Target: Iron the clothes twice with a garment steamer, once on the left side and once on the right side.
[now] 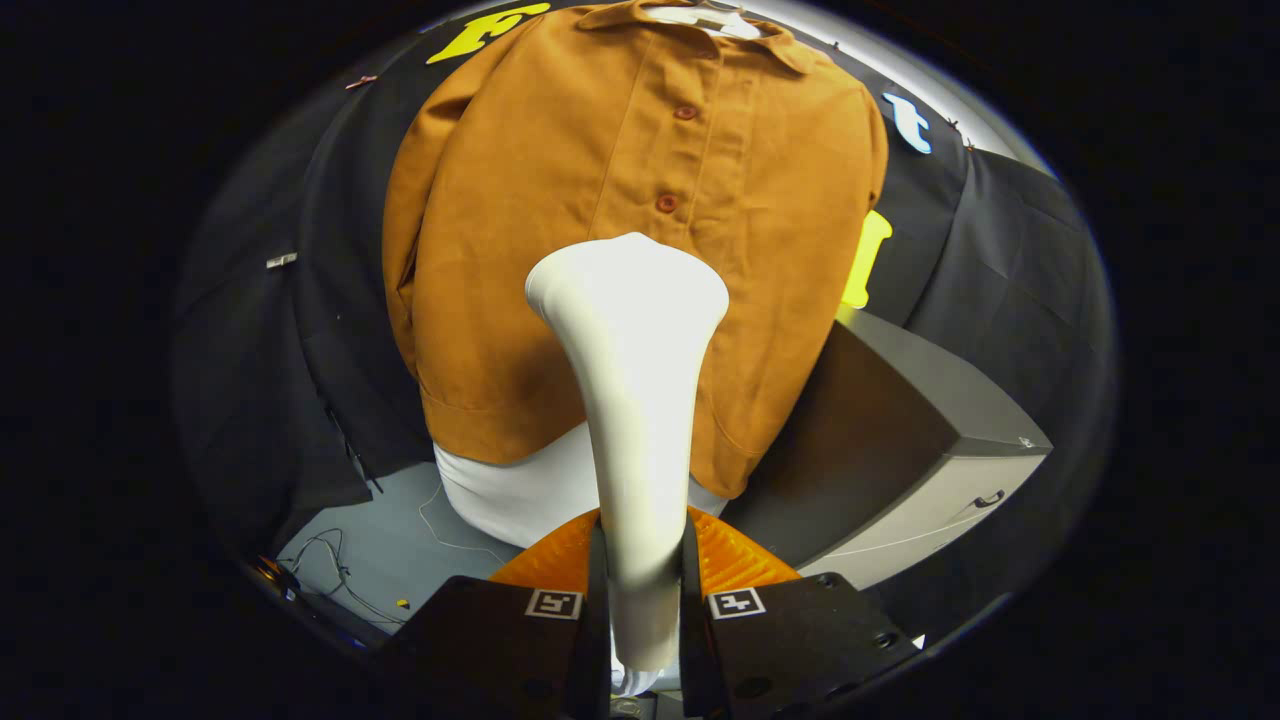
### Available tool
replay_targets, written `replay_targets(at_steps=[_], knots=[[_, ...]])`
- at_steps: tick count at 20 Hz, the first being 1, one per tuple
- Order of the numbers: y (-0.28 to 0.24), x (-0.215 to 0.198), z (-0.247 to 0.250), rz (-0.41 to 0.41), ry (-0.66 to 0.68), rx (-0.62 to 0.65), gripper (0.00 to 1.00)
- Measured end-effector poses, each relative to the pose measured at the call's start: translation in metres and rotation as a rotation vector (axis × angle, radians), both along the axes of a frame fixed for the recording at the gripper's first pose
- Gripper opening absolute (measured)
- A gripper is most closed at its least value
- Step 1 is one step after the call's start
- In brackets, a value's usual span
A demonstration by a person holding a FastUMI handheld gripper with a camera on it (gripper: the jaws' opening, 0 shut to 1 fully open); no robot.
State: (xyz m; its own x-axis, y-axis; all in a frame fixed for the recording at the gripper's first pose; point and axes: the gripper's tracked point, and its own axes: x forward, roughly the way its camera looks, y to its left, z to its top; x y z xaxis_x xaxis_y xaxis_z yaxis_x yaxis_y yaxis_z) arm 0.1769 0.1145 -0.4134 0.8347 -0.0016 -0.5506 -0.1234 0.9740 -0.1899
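Black cloth backs a rust-brown buttoned shirt (640,200) of soft matte weave, hung by its collar over a white underlayer (520,490), with a grey cabinet (900,440) beside its hem. Gripper (645,600): its 2 fingers clamp the smooth white steamer (630,400), whose flared head sits just before the shirt's placket. Likely risks: the slick tapered handle slipping, or the head snagging 1 button.

We count: one orange shirt (600,250), three red buttons (666,203) on it, one white steamer (632,400), one grey cabinet (900,440).
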Motion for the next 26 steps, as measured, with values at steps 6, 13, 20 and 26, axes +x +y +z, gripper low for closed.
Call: replay_targets(at_steps=[6,13,20,26], knots=[[-0.019,-0.018,0.060,-0.036,-0.085,0.046,0.31],[-0.033,-0.038,0.155,-0.044,-0.203,0.080,0.31],[-0.044,-0.056,0.233,-0.054,-0.318,0.143,0.31],[-0.053,-0.071,0.282,-0.054,-0.347,0.187,0.30]])
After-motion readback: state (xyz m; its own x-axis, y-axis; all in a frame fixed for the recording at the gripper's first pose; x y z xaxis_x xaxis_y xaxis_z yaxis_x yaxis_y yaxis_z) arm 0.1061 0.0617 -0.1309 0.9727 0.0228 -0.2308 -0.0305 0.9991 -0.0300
